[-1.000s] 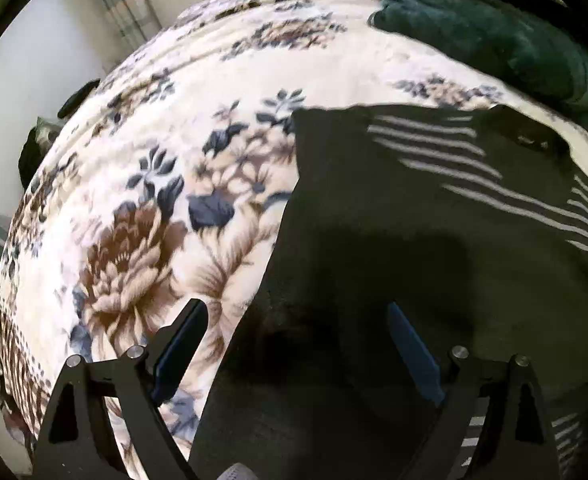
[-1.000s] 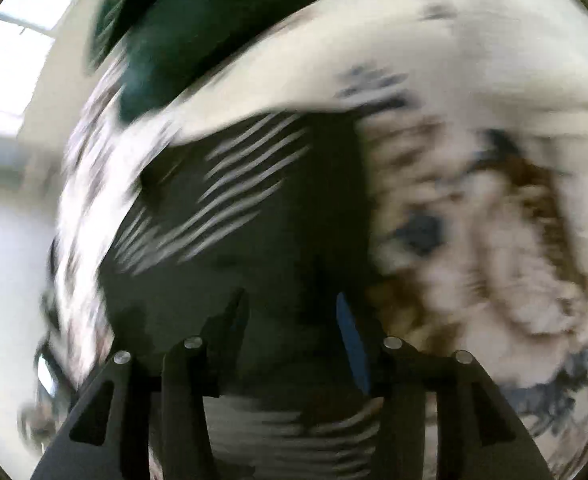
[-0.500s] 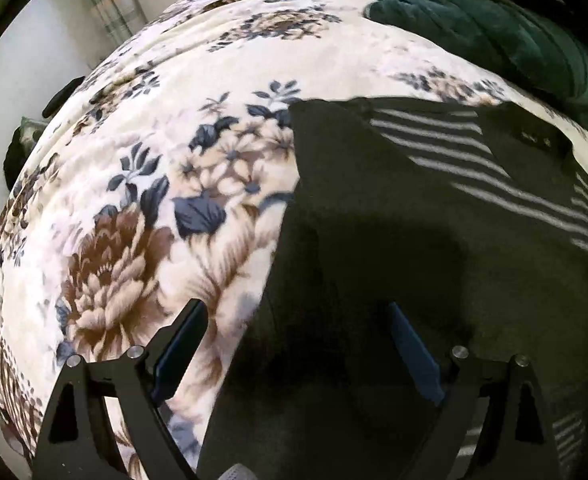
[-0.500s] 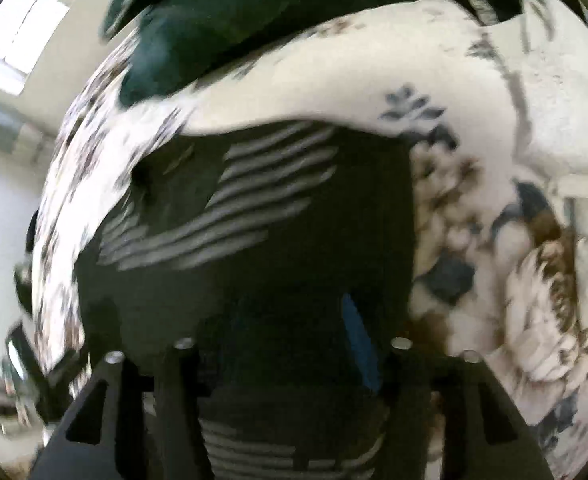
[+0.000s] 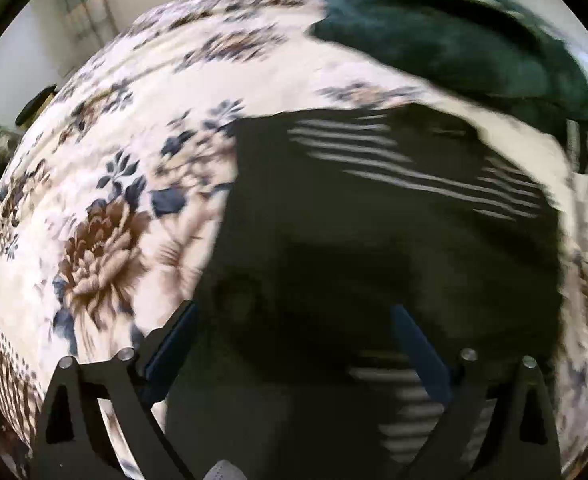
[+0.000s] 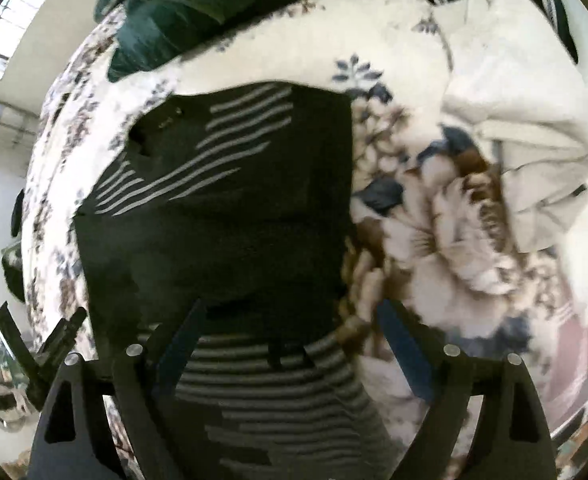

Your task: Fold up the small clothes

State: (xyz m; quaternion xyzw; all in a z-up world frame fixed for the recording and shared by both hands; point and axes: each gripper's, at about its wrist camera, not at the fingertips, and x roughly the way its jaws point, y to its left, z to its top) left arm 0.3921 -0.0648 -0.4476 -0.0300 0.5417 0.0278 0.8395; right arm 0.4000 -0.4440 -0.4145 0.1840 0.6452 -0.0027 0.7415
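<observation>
The black striped garment [image 5: 374, 216] lies flat on the floral bedspread [image 5: 105, 208], its far part showing thin pale stripes and its near edge doubled over, so a striped band sits right under my tools; from how it lies I judge one fold is already laid and the piece reads as a tidy rectangle, though a further fold or two to make it compact looks left to do; my left gripper [image 5: 294, 344] hangs over the near left part of the cloth, its jaws spreading wider with nothing pinched between them; my right gripper [image 6: 289, 340] is over the near right edge, where black cloth meets the flower print, and its jaws are opening too, the fabric beneath them but not clamped; beyond the garment a dark green blanket [image 5: 454, 40] is heaped at the far side, and a cream cloth [image 6: 534, 152] rests to the right, both apart from my work
</observation>
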